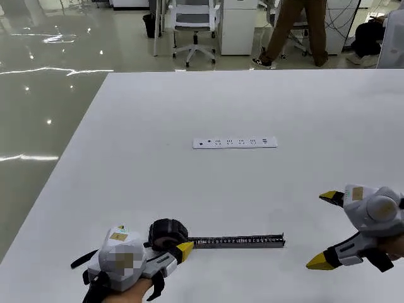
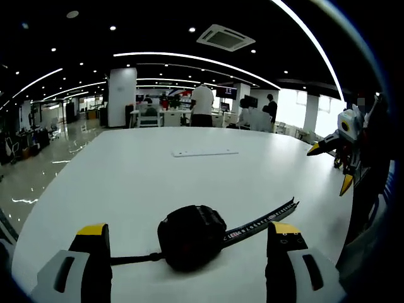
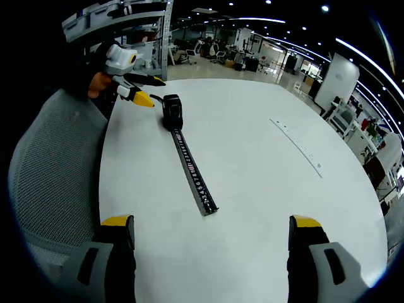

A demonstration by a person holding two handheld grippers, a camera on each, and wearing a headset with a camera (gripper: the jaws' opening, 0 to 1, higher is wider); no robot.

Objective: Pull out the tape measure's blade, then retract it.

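Nearest: left gripper (image 1: 173, 245), held in a hand (image 1: 132, 291), is sitting at the near edge of the white table (image 1: 189, 107). Its jaws are standing spread, one on each side of the black tape measure case (image 1: 167, 233). In the left gripper view a gap is showing between each jaw and the case (image 2: 191, 237), so nothing is being gripped. A thin black strap (image 2: 132, 257) is trailing from the case toward one jaw.

The blade (image 1: 237, 241) is lying flat on the table, pulled out of the case and running straight toward the right gripper (image 1: 323, 229). Its printed scale is facing up.

The right gripper is hovering near the blade's free end but apart from it. Its yellow-tipped jaws are gaping wide and holding nothing. In the right gripper view the blade end (image 3: 208, 207) is lying just ahead of the gap between the jaws.

A white power strip (image 1: 234, 142) is lying farther back on the table, well apart from the tape measure. Beyond the far edge, an office chair (image 1: 194, 25) is standing on the glossy floor, and a person (image 1: 293, 31) is standing near it.
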